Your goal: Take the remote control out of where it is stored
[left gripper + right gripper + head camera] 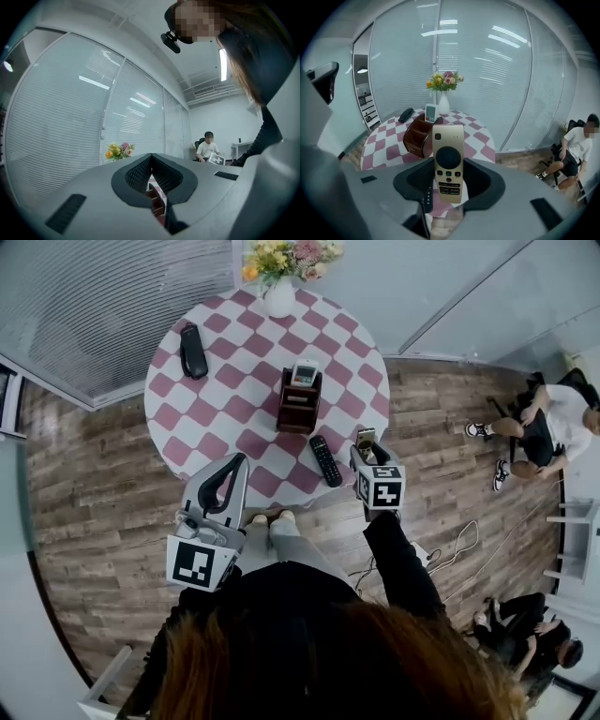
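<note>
My right gripper (366,441) is shut on a gold remote control (449,161), which stands upright between its jaws, buttons toward the camera, over the near edge of the round checked table (202,418). Beyond it stands a brown wooden holder (298,404) with a white remote (305,373) upright in it. Just left of the right gripper, a black remote (325,460) lies flat on the cloth. My left gripper (241,462) hangs at the table's near edge with its tips together and nothing between them; in the left gripper view the holder (157,204) shows below its jaws.
A vase of flowers (279,292) stands at the table's far edge, and another black remote (193,351) lies at the far left. A person (544,423) sits at the right, and someone else (520,629) at the lower right. A cable (459,542) lies on the wooden floor.
</note>
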`<state>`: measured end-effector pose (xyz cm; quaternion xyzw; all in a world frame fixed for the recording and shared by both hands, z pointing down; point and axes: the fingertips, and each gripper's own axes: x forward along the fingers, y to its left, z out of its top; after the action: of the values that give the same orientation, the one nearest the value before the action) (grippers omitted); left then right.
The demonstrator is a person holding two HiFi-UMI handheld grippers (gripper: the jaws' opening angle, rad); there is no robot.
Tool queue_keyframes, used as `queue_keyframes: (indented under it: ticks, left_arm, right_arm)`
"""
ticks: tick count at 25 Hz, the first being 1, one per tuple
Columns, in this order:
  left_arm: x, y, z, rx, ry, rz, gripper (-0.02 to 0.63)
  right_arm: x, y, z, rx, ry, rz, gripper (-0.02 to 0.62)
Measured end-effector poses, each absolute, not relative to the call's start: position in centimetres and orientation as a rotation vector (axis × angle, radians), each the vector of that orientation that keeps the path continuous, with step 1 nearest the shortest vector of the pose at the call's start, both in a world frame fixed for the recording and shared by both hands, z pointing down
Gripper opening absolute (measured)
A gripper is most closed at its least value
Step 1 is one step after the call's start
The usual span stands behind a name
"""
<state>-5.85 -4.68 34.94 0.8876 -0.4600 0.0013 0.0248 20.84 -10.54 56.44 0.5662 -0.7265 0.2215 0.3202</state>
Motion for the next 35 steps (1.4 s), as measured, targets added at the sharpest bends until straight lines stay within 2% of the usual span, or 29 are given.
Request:
queue_keyframes:
  ticks: [15, 35]
  left_arm:
    - [-6.1, -5.0, 34.2, 2.750, -1.439, -0.050, 0.009]
    - [-7.5, -4.6, 35.4, 2.672, -1.526, 0.038, 0.009]
  right_arm:
    - [21.9, -9.6, 64.8, 1.053, -1.670, 0.878, 0.195]
    - [20.1, -12.5, 70.2, 0.902, -1.582, 0.917, 0.190]
